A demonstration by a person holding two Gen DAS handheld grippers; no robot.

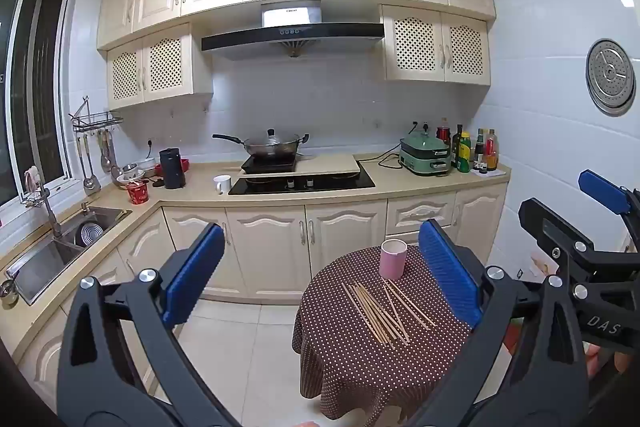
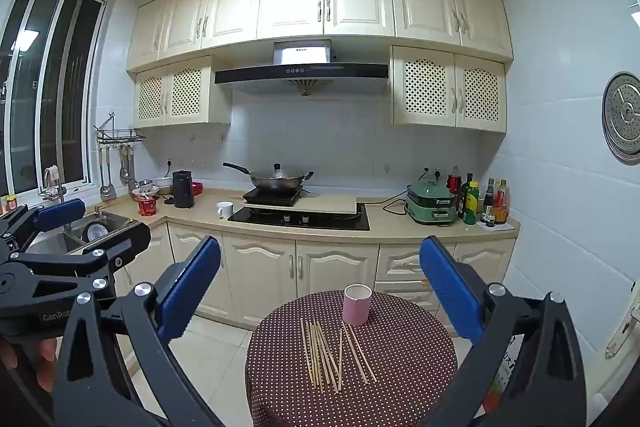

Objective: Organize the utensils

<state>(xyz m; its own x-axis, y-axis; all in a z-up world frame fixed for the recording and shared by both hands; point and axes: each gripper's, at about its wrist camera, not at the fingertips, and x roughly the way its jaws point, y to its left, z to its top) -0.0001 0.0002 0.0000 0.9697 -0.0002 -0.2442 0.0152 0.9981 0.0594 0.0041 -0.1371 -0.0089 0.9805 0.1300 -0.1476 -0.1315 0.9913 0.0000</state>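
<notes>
A: Two tools are hanging spread and empty. From the left wrist, the left tool point(image 1: 320, 267) is facing chopsticks point(image 1: 382, 311) lying mid-bench point(image 1: 360, 367), pink cup point(image 1: 393, 258) at the far edge.

B: From the right wrist, the right tool point(image 2: 320, 283) is facing a sliding polka-dot cloth point(image 2: 400, 379); thin sticks could be rolling off, or the cup tipping onto tiled floor point(image 2: 216, 339).

Small round table point(image 2: 420, 367) with a brown polka-dot cloth; a pink cup point(image 2: 357, 304) stands upright at the far side, loose chopsticks point(image 2: 332, 357) scattered nearer.
</notes>
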